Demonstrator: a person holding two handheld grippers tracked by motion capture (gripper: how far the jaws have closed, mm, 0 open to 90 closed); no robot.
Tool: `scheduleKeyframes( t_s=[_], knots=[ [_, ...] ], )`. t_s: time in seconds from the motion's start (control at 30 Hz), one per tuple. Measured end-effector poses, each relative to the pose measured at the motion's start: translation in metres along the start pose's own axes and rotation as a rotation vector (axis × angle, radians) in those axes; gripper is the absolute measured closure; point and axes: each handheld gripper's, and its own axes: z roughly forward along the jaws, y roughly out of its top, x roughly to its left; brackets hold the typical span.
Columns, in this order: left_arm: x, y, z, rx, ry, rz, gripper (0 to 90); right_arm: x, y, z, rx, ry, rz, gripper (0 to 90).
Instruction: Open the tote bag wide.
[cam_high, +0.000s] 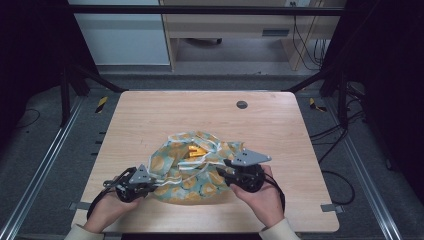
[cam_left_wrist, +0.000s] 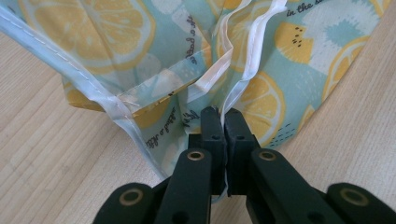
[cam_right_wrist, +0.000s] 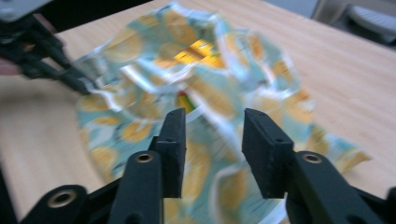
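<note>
Left gripper view: the left gripper (cam_left_wrist: 223, 122) pinches the white drawstring (cam_left_wrist: 254, 51) of a lemon-print bag (cam_high: 192, 167) lying mid-table — the right gripper (cam_right_wrist: 212, 140), jaws apart, should likely clamp the opposite cord squarely before pulling.

Crumpled teal cloth bag with a yellow lemon print (cam_high: 192, 167) cut off at the top and right edges of the left gripper view, so full outline not shown there. White drawstring tape (cam_left_wrist: 243, 81) vanishing between the closed black jaws of the left gripper (cam_left_wrist: 223, 119); pinched length hidden. Small script printed on the fabric too fine to read beyond a few words. Yellow object inside the bag's opening (cam_high: 196, 151) mostly covered by folds, kind not tellable. Right gripper view smeared by blur: print, tape and far table edge soft. Underside of the bag hidden against the light wooden table (cam_high: 150, 115).
</note>
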Motion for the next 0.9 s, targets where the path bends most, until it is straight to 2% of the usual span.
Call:
scheduleKeyframes(
  t_s=[0.07,0.13,0.23,0.3,0.4,0.47,0.53,0.63,0.7,0.9],
  knots=[
    [0.000,0.000,0.000,0.000,-0.003,0.000,88.4,-0.004,0.006,0.007,0.012,-0.015,-0.023,57.6],
    [0.000,0.000,0.000,-0.002,-0.002,-0.001,88.4,-0.007,0.008,0.015,0.027,-0.028,-0.022,54.0],
    [0.001,0.000,-0.001,-0.007,-0.001,-0.005,88.3,-0.008,0.008,0.025,0.050,-0.016,-0.025,51.9],
    [0.001,0.000,-0.001,-0.008,-0.002,-0.005,88.2,-0.006,0.006,0.031,0.071,-0.010,-0.035,56.2],
    [0.001,0.000,-0.002,-0.018,0.002,-0.009,88.1,-0.006,0.003,0.034,0.093,-0.016,-0.054,72.1],
    [0.001,0.000,-0.003,-0.016,0.002,-0.003,88.1,-0.006,0.002,0.031,0.075,-0.019,-0.041,83.7],
    [0.001,0.001,-0.003,-0.015,0.002,0.001,87.9,-0.006,0.001,0.028,0.075,-0.011,-0.044,88.2],
    [0.001,0.000,-0.003,-0.016,0.004,0.000,87.6,-0.004,-0.003,0.020,0.079,0.004,-0.054,89.5],
    [0.001,0.000,-0.002,-0.019,0.007,-0.006,87.5,-0.003,-0.009,0.014,0.083,0.021,-0.040,89.7],
    [0.002,-0.002,0.001,0.009,0.011,-0.006,86.9,0.004,-0.046,0.005,0.169,0.057,-0.010,89.9]
  ],
)
